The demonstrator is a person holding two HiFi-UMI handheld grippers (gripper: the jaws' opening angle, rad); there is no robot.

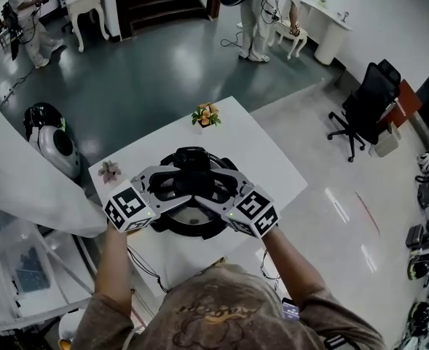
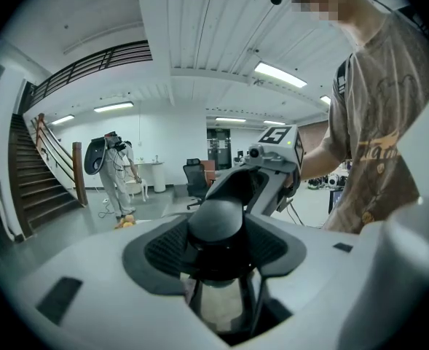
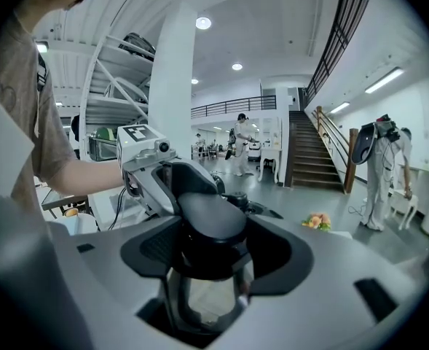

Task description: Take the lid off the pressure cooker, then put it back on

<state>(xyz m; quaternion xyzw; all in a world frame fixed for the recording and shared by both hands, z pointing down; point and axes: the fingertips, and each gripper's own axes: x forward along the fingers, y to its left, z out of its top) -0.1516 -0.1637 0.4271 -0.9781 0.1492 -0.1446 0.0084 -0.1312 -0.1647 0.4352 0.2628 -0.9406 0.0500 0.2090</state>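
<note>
Two claws [image 1: 169, 186] [image 1: 218, 192] clamp cooker [image 1: 192, 230] handles [image 2: 215, 224], axis running left-right.

left gripper [image 1: 178, 187] and right gripper [image 1: 213, 194] facing inward, fingers [image 2: 163, 248] clamped on handles [image 2: 215, 224]

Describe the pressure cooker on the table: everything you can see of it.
The pressure cooker stands upright on the white table. It is round, dark on top, with a shiny metal body. Its lid seems to be on, though the grippers cover much of it. A smooth black handle sticks out at each side. The left gripper is closed on the left handle, and the right gripper on the right handle. Nothing else touches it.
</note>
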